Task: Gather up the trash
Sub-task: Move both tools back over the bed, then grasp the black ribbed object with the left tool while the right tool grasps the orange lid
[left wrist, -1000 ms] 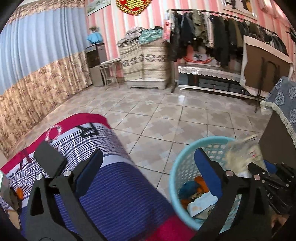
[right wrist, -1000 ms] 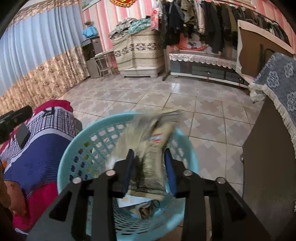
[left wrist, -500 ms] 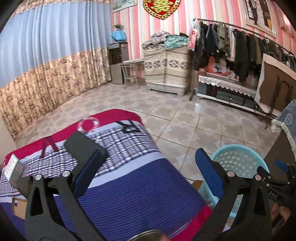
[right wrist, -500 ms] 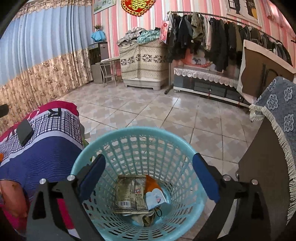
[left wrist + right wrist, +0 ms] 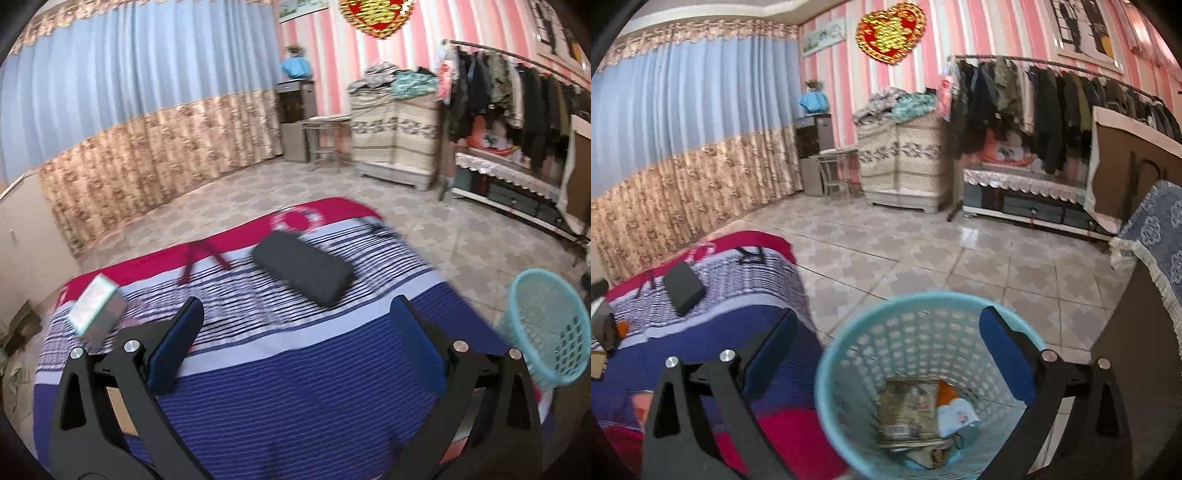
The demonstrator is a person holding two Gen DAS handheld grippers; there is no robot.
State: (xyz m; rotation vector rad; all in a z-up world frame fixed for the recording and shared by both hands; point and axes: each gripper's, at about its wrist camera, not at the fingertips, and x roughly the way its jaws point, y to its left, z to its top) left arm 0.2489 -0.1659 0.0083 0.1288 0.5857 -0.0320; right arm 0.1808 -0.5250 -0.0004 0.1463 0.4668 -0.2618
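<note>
A light blue plastic basket point(image 5: 849, 354) stands on the floor beside the table; it also shows in the left wrist view point(image 5: 546, 325). Inside lie a greenish snack wrapper point(image 5: 905, 410) and other bits of trash point(image 5: 955, 413). My right gripper point(image 5: 886, 343) is open and empty above the basket's mouth. My left gripper point(image 5: 295, 332) is open and empty above the striped tablecloth point(image 5: 295, 387). A shiny packet point(image 5: 94, 306) lies on the cloth left of the left fingers. A dark grey case point(image 5: 303, 273) lies ahead of the left gripper.
The table carries a red, white and blue striped cloth point(image 5: 701, 332). A dark cabinet with a fringed blue cover point(image 5: 1156, 236) stands right of the basket. A tiled floor point(image 5: 960, 258), a clothes rack point(image 5: 1052, 110) and a dresser point(image 5: 901, 162) lie farther back.
My right gripper opened and the wrapper dropped into the basket. My left gripper swung left, away from the basket and over the tablecloth, bringing the grey case and packet into view.
</note>
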